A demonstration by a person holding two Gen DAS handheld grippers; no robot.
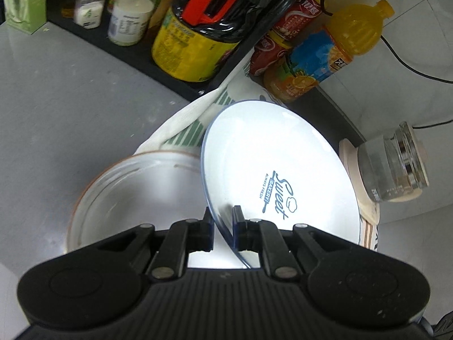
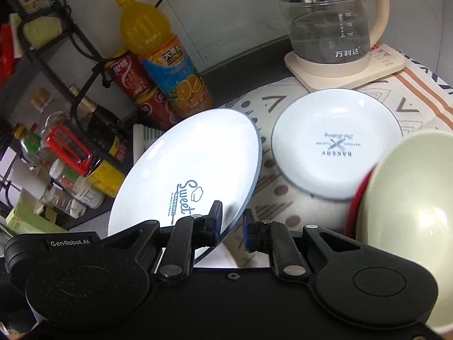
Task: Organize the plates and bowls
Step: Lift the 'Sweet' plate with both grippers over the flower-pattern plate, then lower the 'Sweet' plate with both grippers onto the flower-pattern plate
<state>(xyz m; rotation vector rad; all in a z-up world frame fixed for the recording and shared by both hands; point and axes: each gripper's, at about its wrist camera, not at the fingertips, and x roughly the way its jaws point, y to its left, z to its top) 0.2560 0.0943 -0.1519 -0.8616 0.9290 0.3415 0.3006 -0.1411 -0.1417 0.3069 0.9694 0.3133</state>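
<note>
Both tongs clamp the same "Sweet Bakery" plate (image 1: 271,170) by its near rim: left tongs (image 1: 225,226) pinch narrow on the edge, w/ one pad above & one below, and right tongs (image 2: 232,226) do likewise on the opposite side of the rim, as seen in the right wrist view. The plate is tilted steeply, lifted off the patterned cloth (image 2: 283,195), hanging above a tan-rimmed bowl (image 1: 127,192) in the left view. A smaller "Bakery" plate (image 2: 337,144) lies flat on the cloth just beside it, and a pale green bowl (image 2: 410,226) w/ a red one (image 2: 357,195) nested behind sits near the right tongs. Risks: the grip is only on a thin glazed rim, so the plate could slip or pivot if the two hands drift apart or twist unevenly. Its far edge sits close to the orange juice bottle (image 2: 161,53) & red cans (image 2: 130,76); a swing that way could topple them. The glass kettle (image 2: 328,19) looks clear of the path, prob., though fisheye warp makes that hard to judge.
</note>
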